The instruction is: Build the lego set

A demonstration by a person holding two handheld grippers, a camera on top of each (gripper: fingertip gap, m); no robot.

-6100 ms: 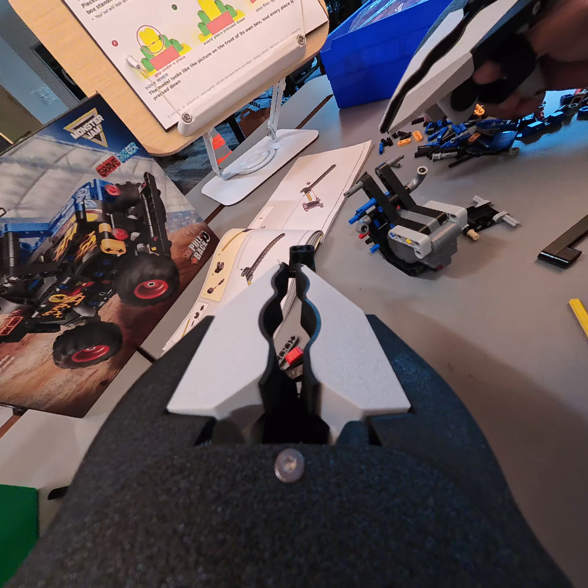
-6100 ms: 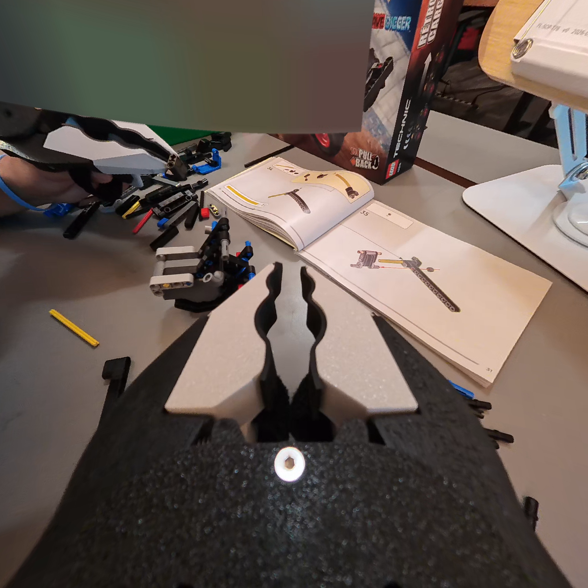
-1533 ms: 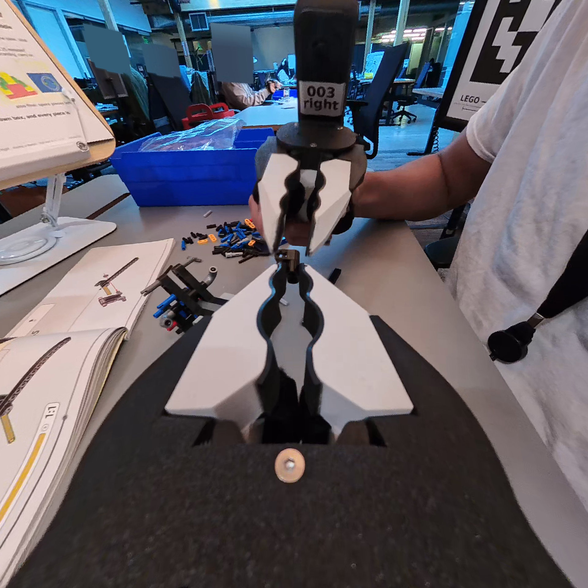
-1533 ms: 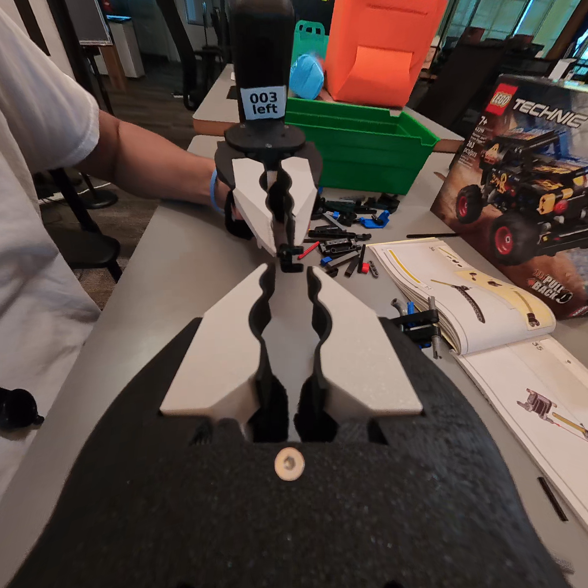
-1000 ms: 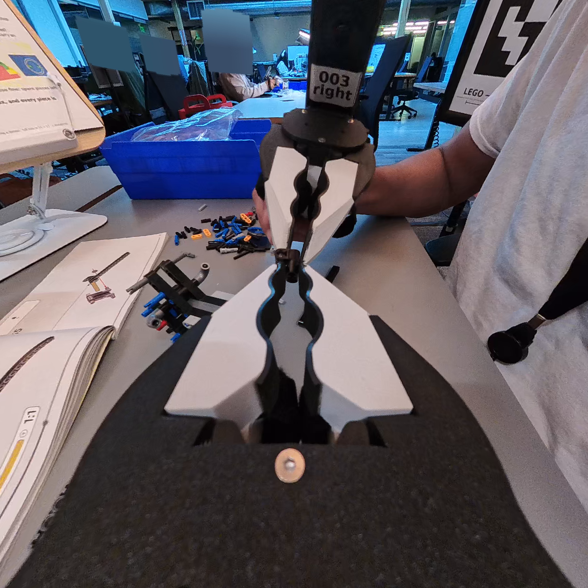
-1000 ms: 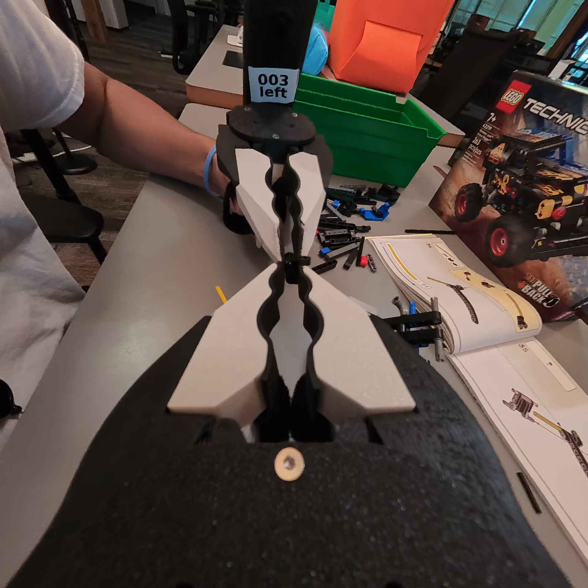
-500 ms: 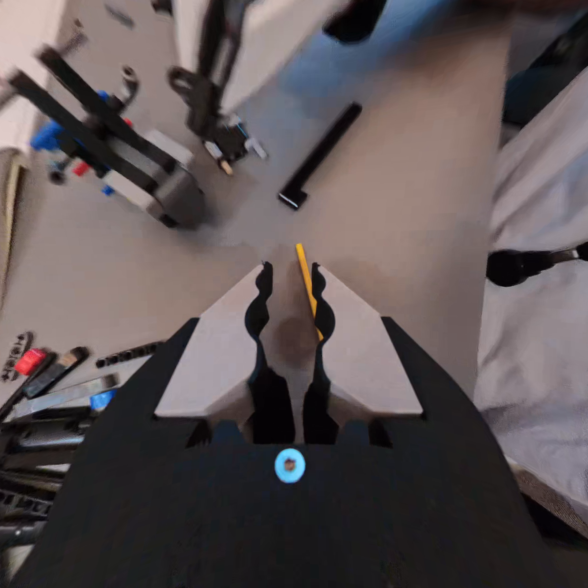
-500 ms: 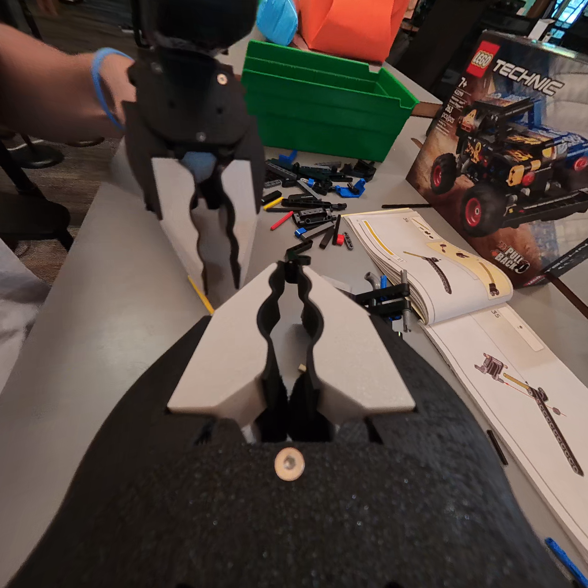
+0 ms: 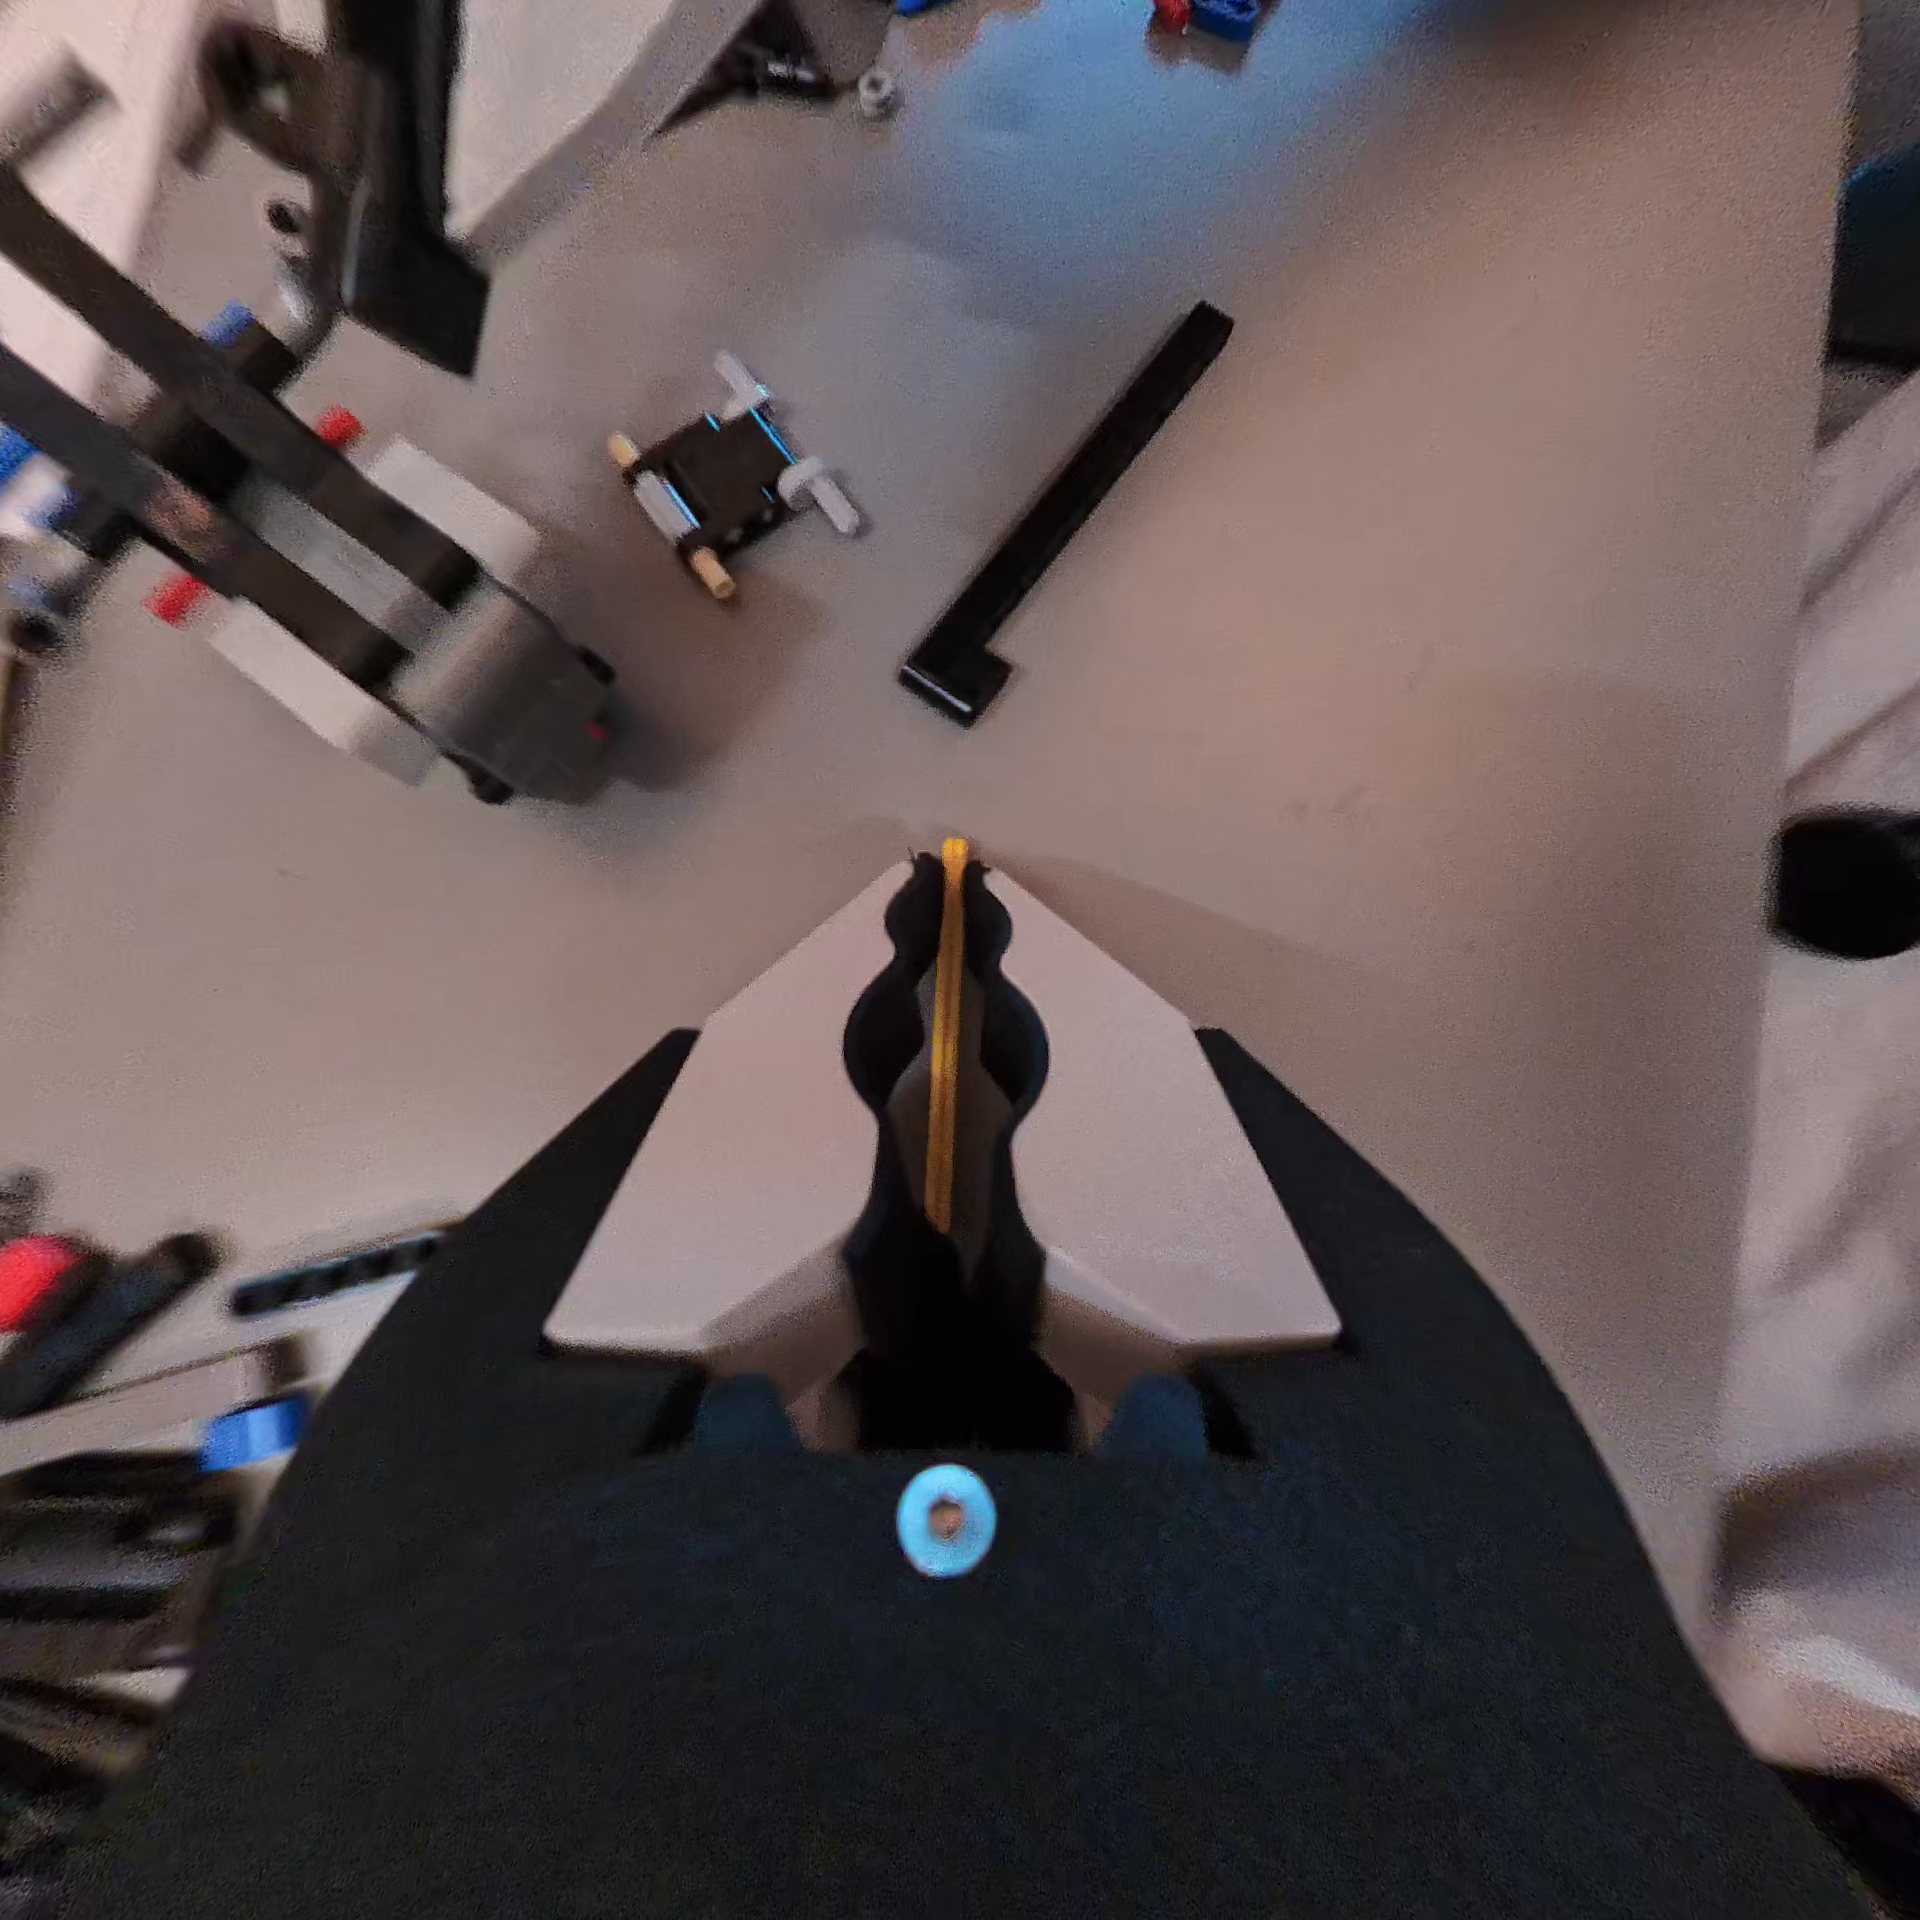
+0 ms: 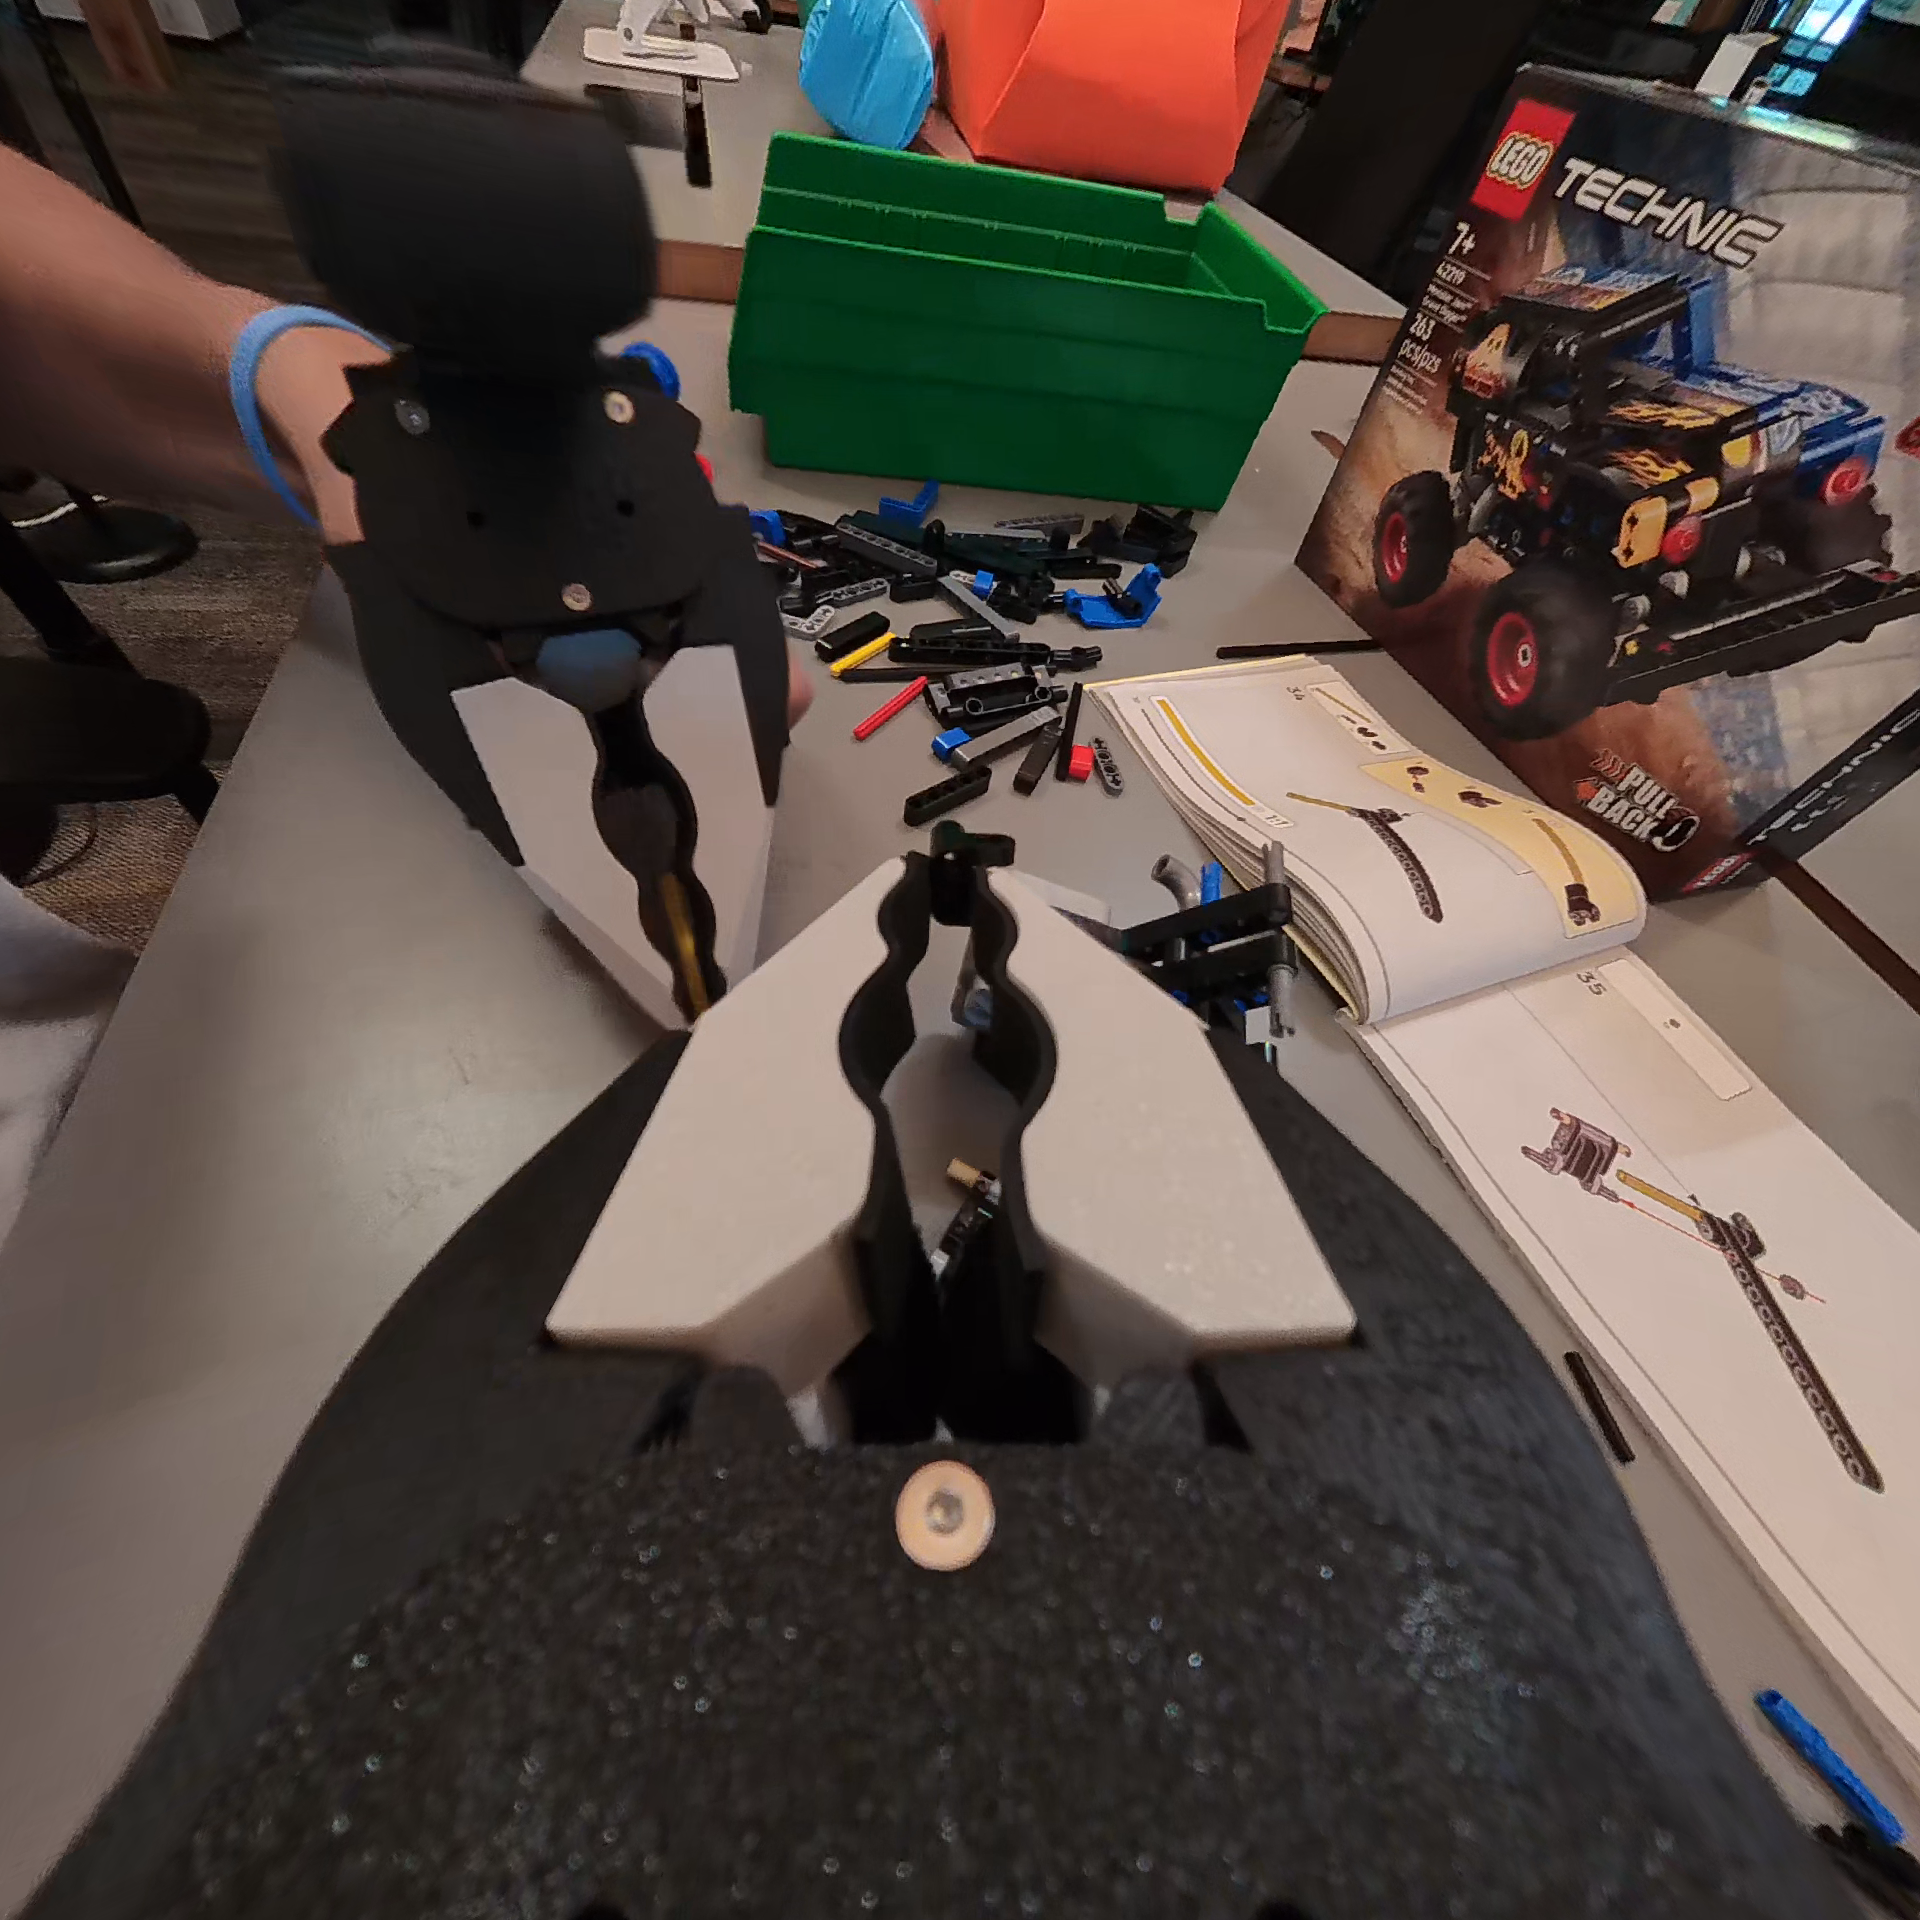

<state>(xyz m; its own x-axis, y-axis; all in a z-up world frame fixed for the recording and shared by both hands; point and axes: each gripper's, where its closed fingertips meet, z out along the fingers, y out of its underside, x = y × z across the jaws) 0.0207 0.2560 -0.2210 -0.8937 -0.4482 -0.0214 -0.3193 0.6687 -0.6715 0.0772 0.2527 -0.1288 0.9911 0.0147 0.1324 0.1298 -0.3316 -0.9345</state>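
My left gripper (image 9: 951, 868) points down at the grey table (image 9: 1351, 727) and is shut on a thin yellow axle (image 9: 943, 1039) that runs along the gap between its fingers. In the right wrist view the left gripper (image 10: 698, 987) stands to the left with the yellow axle (image 10: 681, 940) in it, tips near the table. My right gripper (image 10: 951, 883) is shut on a small black connector (image 10: 964, 847) and holds it above the table. The grey and black chassis assembly (image 9: 343, 582) lies at the left, and also shows in the right wrist view (image 10: 1216, 935).
A black L-shaped beam (image 9: 1070, 509) and a small black sub-assembly (image 9: 732, 488) lie beyond the left gripper. A pile of loose pieces (image 10: 977, 634), a green bin (image 10: 997, 343), the set's box (image 10: 1642, 468) and an open instruction booklet (image 10: 1403, 831) lie farther off.
The black connector passed from my left gripper to my right gripper. The left gripper then turned down to the table and has shut on the yellow axle.
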